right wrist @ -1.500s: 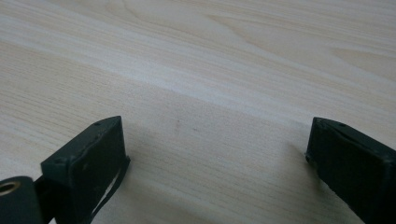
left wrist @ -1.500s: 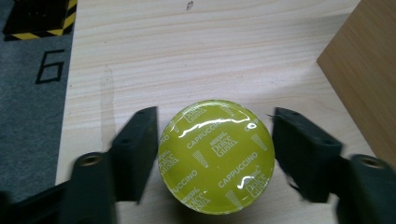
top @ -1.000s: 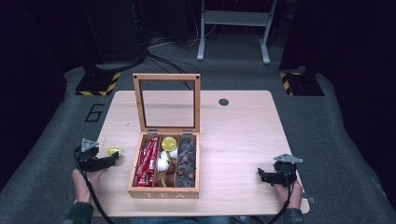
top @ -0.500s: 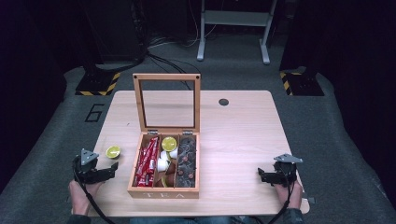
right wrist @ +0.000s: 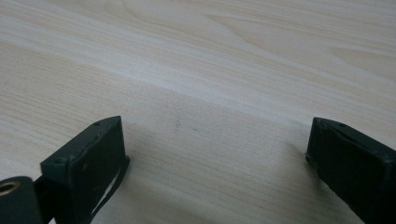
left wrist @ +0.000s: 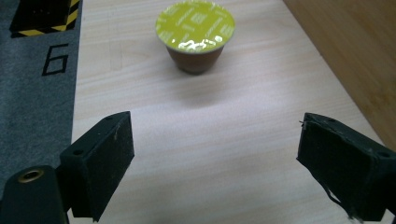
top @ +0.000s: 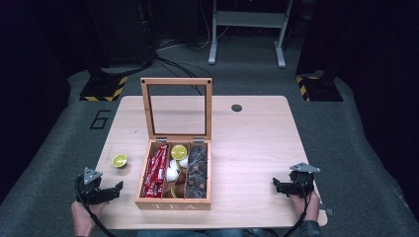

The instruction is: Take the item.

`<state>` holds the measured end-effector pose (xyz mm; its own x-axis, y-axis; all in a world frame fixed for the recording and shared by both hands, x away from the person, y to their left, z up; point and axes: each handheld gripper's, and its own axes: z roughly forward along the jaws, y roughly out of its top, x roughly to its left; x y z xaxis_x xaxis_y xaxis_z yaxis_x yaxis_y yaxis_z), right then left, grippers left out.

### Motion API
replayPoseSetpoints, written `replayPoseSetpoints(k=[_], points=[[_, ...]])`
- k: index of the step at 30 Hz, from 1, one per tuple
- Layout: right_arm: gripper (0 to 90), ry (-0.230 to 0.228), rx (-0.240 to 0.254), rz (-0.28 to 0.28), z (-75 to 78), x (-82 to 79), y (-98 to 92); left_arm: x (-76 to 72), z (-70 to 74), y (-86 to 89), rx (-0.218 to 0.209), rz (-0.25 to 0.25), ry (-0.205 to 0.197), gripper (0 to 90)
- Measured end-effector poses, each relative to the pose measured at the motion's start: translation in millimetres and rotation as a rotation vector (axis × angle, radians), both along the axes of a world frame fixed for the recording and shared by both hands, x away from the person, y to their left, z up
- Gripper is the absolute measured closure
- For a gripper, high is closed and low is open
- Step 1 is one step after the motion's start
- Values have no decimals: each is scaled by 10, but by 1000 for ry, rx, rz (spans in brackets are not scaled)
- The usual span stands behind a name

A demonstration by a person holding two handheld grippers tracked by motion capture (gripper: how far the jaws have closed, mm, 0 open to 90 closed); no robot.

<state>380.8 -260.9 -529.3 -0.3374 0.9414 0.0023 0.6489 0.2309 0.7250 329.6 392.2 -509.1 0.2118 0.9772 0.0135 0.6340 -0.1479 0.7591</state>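
A brown coffee capsule with a yellow-green foil lid (left wrist: 195, 35) stands upright on the pale wooden table (top: 257, 143), left of the open wooden tea box (top: 174, 173) (lid raised). The left gripper (left wrist: 215, 163) sits near it, jaws spread and empty. The right gripper (right wrist: 219, 168) is well apart, jaws likewise spread over bare wood.

open table (left wrist: 196, 140) before capsule (left wrist: 195, 35); tea box (left wrist: 355, 60) flanks right.

Pulling back toward the table's near edge — left gripper (top: 114, 188) drawing away from the yellow-lidded capsule (top: 119, 160), jaws spread and empty — capsule left standing alone.
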Motion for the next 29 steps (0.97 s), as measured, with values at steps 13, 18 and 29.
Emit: replayPoseSetpoints(k=[13,18,29], points=[[40,3,-2,2,2,-1,-2,-67,-203,32,4,-19,57,97],[40,-1,-6,7,2,3,-6,-65,-235,54,-5,-11,31,73],[40,-1,-6,7,2,2,-6,12,-246,60,-4,-12,47,2]])
